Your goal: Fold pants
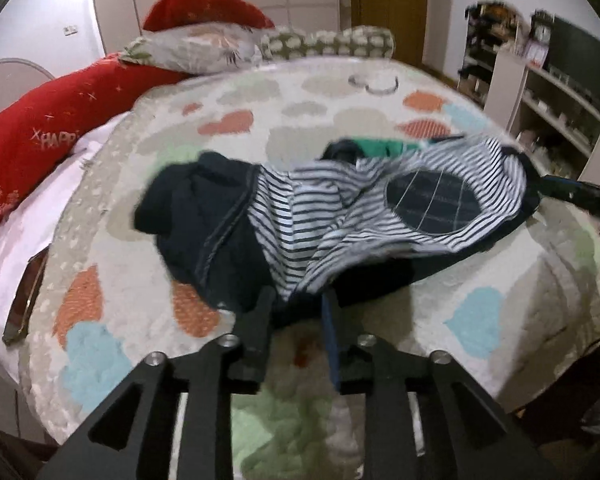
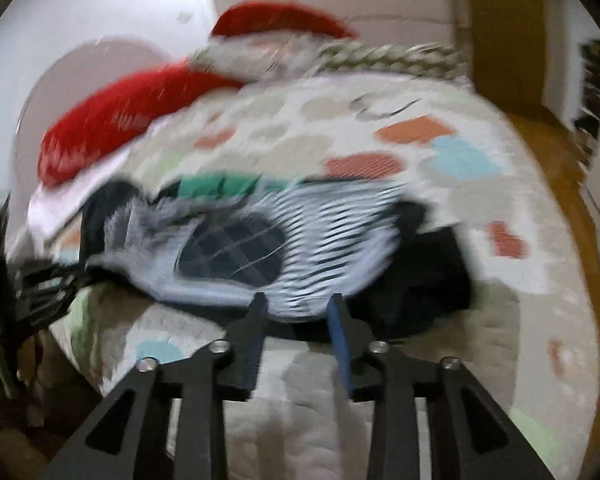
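Lying rumpled across the quilted bed (image 1: 480, 280), the striped pants (image 1: 340, 216) sit just beyond the left gripper (image 1: 296, 300) and right gripper (image 2: 298, 304), both with jaws parted and pinching nothing, so loose layers may slump or bunch unevenly.

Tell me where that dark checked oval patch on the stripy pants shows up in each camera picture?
Left wrist view: the patch sits right of centre, on the striped pants.
Right wrist view: the patch sits left of centre, blurred, just above the gripper fingers.
Shared landmark: the red pillow, upper left in both.
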{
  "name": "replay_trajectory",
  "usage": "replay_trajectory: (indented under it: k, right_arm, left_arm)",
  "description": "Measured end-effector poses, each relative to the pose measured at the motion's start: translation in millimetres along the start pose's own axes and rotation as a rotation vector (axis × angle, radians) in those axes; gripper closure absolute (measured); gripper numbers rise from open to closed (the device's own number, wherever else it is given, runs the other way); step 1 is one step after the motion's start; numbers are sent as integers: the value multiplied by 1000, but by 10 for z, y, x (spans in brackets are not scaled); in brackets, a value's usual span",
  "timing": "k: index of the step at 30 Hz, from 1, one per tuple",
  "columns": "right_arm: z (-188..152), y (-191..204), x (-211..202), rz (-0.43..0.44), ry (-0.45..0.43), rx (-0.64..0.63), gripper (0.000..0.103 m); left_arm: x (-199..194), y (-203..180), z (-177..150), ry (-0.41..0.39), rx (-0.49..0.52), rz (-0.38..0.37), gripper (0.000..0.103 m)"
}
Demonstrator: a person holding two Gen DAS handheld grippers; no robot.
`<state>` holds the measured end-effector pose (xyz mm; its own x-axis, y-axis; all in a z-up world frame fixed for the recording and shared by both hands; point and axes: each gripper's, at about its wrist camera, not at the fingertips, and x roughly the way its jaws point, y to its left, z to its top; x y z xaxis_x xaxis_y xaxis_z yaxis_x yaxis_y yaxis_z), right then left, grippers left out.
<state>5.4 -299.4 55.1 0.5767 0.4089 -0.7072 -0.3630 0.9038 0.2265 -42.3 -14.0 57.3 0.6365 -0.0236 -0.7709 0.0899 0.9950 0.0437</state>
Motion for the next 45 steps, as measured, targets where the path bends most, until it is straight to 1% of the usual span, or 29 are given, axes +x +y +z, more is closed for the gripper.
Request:
replay_trajectory:
  k: [1, 2, 3, 5, 7, 8, 10, 12, 14, 15, 16, 17, 18, 19, 21, 23, 24, 26, 28, 30, 32, 33, 34, 36, 37, 39, 42, 44, 45]
  right_arm:
    - [10, -109, -105, -15, -31, 39, 58]
    - [39, -221, -181, -29, -56, 77, 56]
    - [64, -340, -237, -45, -78, 122, 55]
    - [115, -605, -281, -53, -101, 229, 55]
    - [180, -781, -225, -49, -102, 321, 54]
    - [202, -815, -200, -59, -105, 342, 54]
    - [268, -759, -149, -40, -125, 340, 54]
    - [343, -598, -35, -1, -107, 315, 54]
    - [404, -475, 140, -50, -56, 285, 54]
    - [424, -422, 257, -116, -20, 269, 54]
    - [432, -399, 370, -157, 7, 262, 62]
    - [433, -394, 443, -160, 23, 265, 75]
    - [436, -390, 484, -141, 36, 274, 92]
    - [428, -387, 446, -120, 20, 284, 92]
    - [423, -344, 282, -88, -38, 280, 92]
    - [377, -332, 46, -80, -88, 279, 92]
    - [355, -345, -5, -82, -97, 282, 92]
    - [275, -421, -82, -96, -93, 299, 92]
    - [193, -528, -56, -138, -70, 319, 92]
    - [105, -642, -9, -139, -41, 370, 92]
    - [41, -732, -1, -103, -46, 418, 88]
    - [19, -754, -52, -78, -80, 439, 76]
    - [15, -763, -103, -72, -107, 448, 52]
    - [18, -769, -206, -73, -163, 454, 25]
    - [34, -777, -229, -80, -180, 455, 24]
    - [80, -821, -155, -74, -159, 470, 24]
    - [124, -945, 233, -31, -58, 510, 24]
    - [86, -987, 424, 27, -17, 552, 43]
    - [84, -986, 439, 30, -27, 556, 73]
  left_arm:
    - [-57, 30, -9, -12, -12, -2, 70]
    - [-121, 73, -15, -26, -32, -6, 66]
    - [-172, 112, -11, -37, -53, -10, 65]
    - [-234, 173, -13, -44, -90, -19, 64]
    - [-269, 217, -4, -45, -123, -31, 64]
    - [-269, 234, 7, -41, -138, -41, 64]
    - [-263, 233, 10, -34, -156, -56, 64]
    - [-251, 220, 9, -28, -168, -61, 64]
    - [-239, 203, 2, -22, -174, -64, 64]
    - [-253, 201, -4, -21, -176, -66, 64]
    - [-274, 199, -4, -25, -177, -68, 64]
    - [-301, 204, -4, -33, -179, -69, 64]
    - [-344, 215, -3, -46, -182, -69, 64]
    - [-385, 236, 1, -60, -188, -71, 63]
    - [-460, 295, 9, -85, -210, -77, 58]
    - [-499, 347, 14, -101, -239, -93, 58]
    - [-494, 361, 22, -102, -245, -102, 58]
    - [-473, 357, 25, -94, -252, -111, 58]
    - [-448, 334, 19, -83, -246, -99, 58]
    - [-443, 309, 17, -81, -235, -88, 58]
    - [-440, 310, 23, -82, -236, -84, 58]
    - [-436, 324, 24, -83, -243, -84, 58]
    - [-429, 343, 27, -81, -254, -84, 58]
    - [-412, 398, 19, -77, -278, -85, 58]
    - [-400, 433, 13, -72, -294, -85, 58]
    - [-384, 504, 1, -64, -329, -88, 58]
    - [-414, 646, -25, -61, -389, -78, 58]
    - [-466, 741, -34, -73, -424, -54, 58]
    - [-490, 803, -22, -77, -444, -40, 57]
